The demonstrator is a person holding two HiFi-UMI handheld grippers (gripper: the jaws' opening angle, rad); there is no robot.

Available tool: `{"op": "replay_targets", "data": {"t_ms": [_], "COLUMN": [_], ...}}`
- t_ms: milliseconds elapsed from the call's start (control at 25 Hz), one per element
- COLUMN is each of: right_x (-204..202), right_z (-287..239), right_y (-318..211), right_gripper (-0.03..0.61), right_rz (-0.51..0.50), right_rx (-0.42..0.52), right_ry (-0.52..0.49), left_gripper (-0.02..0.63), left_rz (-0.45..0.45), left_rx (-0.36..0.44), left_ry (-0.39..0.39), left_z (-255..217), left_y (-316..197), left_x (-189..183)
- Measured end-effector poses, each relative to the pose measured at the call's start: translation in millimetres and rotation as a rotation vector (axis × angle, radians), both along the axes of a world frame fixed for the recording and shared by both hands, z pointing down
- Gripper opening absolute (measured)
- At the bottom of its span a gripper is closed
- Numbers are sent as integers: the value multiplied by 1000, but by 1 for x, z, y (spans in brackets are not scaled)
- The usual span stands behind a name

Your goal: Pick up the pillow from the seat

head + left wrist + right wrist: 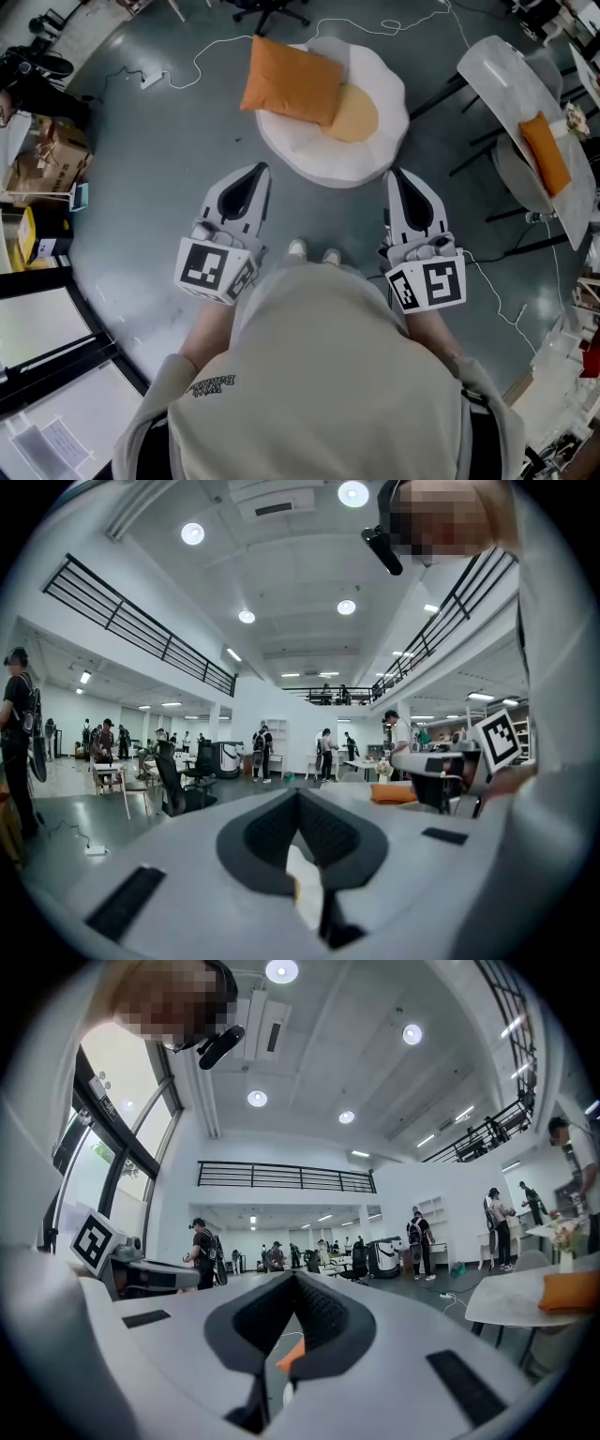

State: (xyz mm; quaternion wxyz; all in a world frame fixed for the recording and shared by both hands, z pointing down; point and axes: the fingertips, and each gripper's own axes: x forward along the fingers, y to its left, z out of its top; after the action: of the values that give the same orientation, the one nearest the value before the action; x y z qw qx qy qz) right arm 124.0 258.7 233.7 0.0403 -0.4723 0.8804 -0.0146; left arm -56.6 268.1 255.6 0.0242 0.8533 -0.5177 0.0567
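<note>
A: Where's the pillow?
B: The orange pillow (291, 82) lies flat on the far-left part of the seat (380, 155). Its left edge overhangs the rim. Its near-right corner covers part of the round yellow patch (358, 117) at the seat's middle.
A: And the seat?
B: White, wavy-edged and low on the grey floor (141, 197). It sits straight ahead of the person's shoes (314, 251).
A: Grippers?
B: The left gripper (260, 170) and right gripper (395, 174) are held out side by side, roughly level. In the head view both tips sit close to the seat's near rim. Neither touches the pillow, which is across the seat from them.
A: Jaw state?
B: The left gripper view shows the pads pressed together with nothing between them. The right gripper view shows the same: closed and empty. Each marker cube (217, 270) faces up at the person's wrists.
A: Anything else around?
B: A white cable (202, 58) snakes over the floor, far left of the seat. A white table (511, 70) stands at the right, well apart, with a second orange cushion (546, 152) on it. Cardboard boxes (52, 155) are at the left edge.
</note>
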Motion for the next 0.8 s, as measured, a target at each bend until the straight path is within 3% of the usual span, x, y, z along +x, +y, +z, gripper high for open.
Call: {"op": "replay_targets", "data": {"t_ms": [400,800], "right_x": [27,40], "right_z": [15,27], "right_y": [-12,-17], "right_gripper": [9,9], "right_rz": [-3,-23], "right_rx": [-32,-53], "right_ry": [-4,18], "left_gripper": [10,9], "left_rz": [3,-31], "left_rx": [11,4], "left_ry": [-24,-49], "left_z": [7,13], "left_y": [-9,-15], "left_x": [33,35]}}
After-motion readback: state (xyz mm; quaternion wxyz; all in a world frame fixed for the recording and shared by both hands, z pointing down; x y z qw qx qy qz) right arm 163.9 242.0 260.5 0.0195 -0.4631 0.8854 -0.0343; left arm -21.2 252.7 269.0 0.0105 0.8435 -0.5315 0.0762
